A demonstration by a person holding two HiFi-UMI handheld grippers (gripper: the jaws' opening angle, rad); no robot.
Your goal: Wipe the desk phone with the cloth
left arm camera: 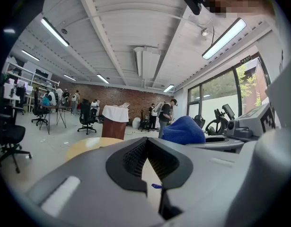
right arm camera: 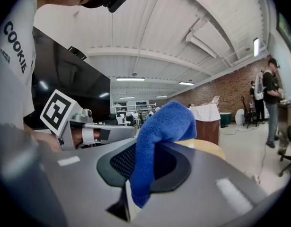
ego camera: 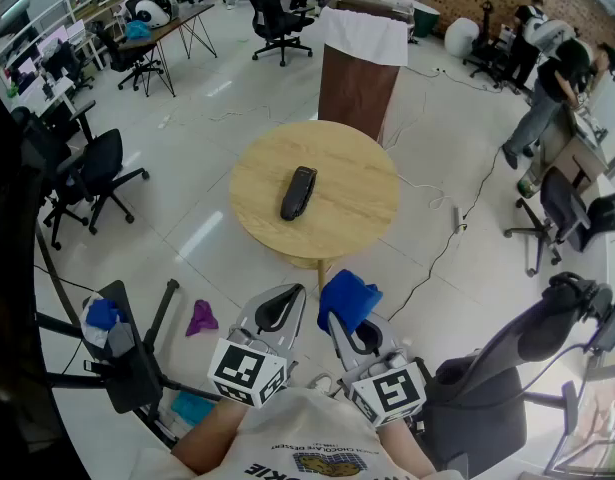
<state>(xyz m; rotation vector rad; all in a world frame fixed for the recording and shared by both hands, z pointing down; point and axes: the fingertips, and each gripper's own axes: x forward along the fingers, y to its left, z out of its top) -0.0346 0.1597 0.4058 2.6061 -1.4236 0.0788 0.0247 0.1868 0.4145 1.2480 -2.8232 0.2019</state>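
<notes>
Claws side by side, both pointing toward the table (ego camera: 362, 208). I am holding the left claw (left arm camera: 146, 145) fully closed, with nothing between its jaws. I am gripping the blue cloth (right arm camera: 159, 126) in the right claw (ego camera: 357, 330). Its jaws are pinching the cloth's lower fold, and the rest is bunching up above and beyond the tips. The black phone (ego camera: 298, 192) is lying flat on the round table, well ahead of both claws and closer to the left claw's line. The cloth is hanging clear of the phone, not touching it.
</notes>
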